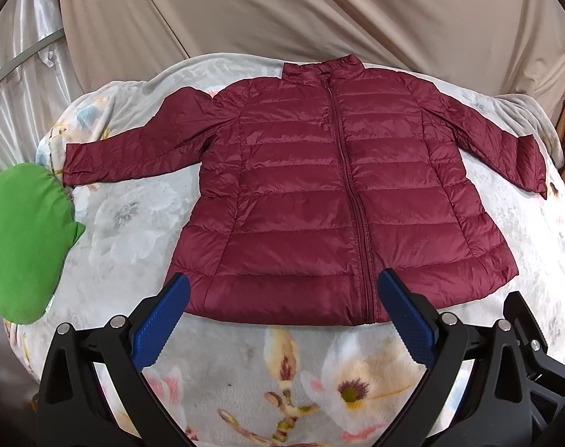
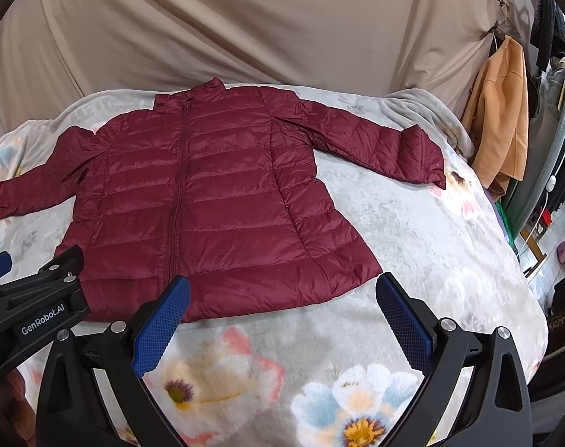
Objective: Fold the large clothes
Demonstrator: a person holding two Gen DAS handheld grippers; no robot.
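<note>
A dark red quilted puffer jacket (image 1: 319,193) lies flat and zipped on a floral blanket (image 1: 245,372), collar far, hem near, both sleeves spread out sideways. It also shows in the right wrist view (image 2: 208,193). My left gripper (image 1: 282,290) is open and empty, held just above the near hem around the zip's lower end. My right gripper (image 2: 282,294) is open and empty, near the hem's right corner. The left gripper's black body (image 2: 33,305) shows at the left of the right wrist view.
A green cushion (image 1: 22,242) lies at the blanket's left edge by the left cuff. A beige sheet (image 1: 319,11) hangs behind. An orange garment (image 2: 506,119) hangs at the right, with cluttered room beyond. The blanket (image 2: 431,223) drops off at its right edge.
</note>
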